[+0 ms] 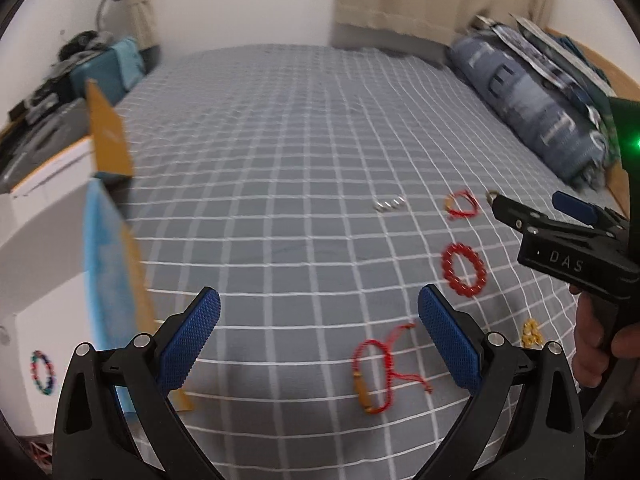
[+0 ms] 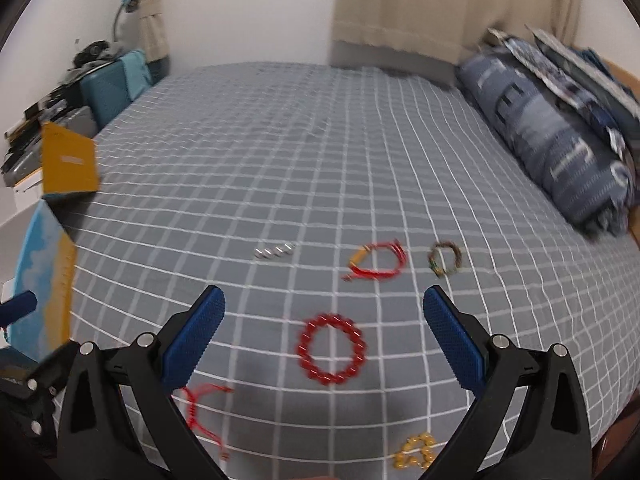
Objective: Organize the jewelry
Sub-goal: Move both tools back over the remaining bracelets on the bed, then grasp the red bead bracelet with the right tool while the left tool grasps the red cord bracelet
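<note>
In the left wrist view, the left gripper (image 1: 319, 340) hangs over the checked bedsheet (image 1: 280, 140) with its blue pads spread wide and nothing between them. A red cord bracelet (image 1: 376, 376) lies in the lower middle of the frame, just inside the right-hand pad, its long axis running roughly up and down the frame with the gold bead at the lower end. The red bead bracelet (image 1: 464, 269) sits further up and to the right, and the right gripper (image 1: 536, 220) enters from the right edge, its fingers apart. At the far left, the open box (image 1: 48, 240) holds a multicoloured bracelet (image 1: 43, 372). In the right wrist view, the right gripper (image 2: 324, 336) is likewise released and empty, and the red bead bracelet (image 2: 331, 349) lies flat almost dead centre between its pads. By this framing, the right hand looks nearer the bead ring, the left nearer the cord bracelet.
</note>
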The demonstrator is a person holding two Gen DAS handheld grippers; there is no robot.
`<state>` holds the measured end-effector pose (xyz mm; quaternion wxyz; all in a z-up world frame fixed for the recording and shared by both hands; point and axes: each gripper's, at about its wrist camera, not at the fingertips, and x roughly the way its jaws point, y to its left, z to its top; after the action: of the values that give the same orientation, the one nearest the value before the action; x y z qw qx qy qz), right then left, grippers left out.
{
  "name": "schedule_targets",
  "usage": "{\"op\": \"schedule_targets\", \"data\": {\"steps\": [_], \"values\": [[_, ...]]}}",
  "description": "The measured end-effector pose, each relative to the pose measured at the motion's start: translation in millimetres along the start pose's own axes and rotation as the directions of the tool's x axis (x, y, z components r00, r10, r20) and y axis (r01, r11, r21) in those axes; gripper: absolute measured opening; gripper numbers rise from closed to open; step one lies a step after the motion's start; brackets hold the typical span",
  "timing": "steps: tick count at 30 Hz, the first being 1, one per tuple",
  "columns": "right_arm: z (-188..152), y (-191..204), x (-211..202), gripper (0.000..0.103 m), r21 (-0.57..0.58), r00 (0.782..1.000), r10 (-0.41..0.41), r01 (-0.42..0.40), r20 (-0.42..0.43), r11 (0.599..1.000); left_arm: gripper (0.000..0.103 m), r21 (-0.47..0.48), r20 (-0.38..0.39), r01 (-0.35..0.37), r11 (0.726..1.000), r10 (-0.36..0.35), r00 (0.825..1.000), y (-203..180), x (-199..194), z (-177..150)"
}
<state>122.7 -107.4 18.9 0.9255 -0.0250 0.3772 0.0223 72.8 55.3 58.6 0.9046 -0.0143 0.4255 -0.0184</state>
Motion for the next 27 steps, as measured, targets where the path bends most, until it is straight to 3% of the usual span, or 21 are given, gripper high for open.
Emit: {"op": "schedule_targets", "data": {"steps": [8,17,25,26,27], "values": [[-30,-21,43,0.096,0.028,0.997,0.021,-0.019,-0.078,0.999,0.097,0.024,-0.072,0.053,0.998,-0.051,0.996,-26,45,-31],[-54,-23,85,0.096,0.044,0.987,0.053,-0.047,-0.149,0.998,0.097,-0.002,-0.131,0.069,0.998,-0.069,0.989,-29,74,-76],[-65,-15,107,0.095,0.037,0.98,0.068,-0.062,-0.187,0.997,0.097,-0.008,-0.116,0.047,0.999,-0.047,0.992,-31,86,-89],[-66,-14,110,0.095,0.039,0.979,0.072,-0.066,-0.192,0.997,0.097,-0.012,-0.108,0.045,0.999,-0.046,0.993,-31,86,-91],[-68,-13,113,0.087,0.038,0.977,0.075,-0.069,-0.201,0.997,0.096,-0.016,-0.104,0.046,0.999,-0.048,0.993,-30,86,-91]]}}
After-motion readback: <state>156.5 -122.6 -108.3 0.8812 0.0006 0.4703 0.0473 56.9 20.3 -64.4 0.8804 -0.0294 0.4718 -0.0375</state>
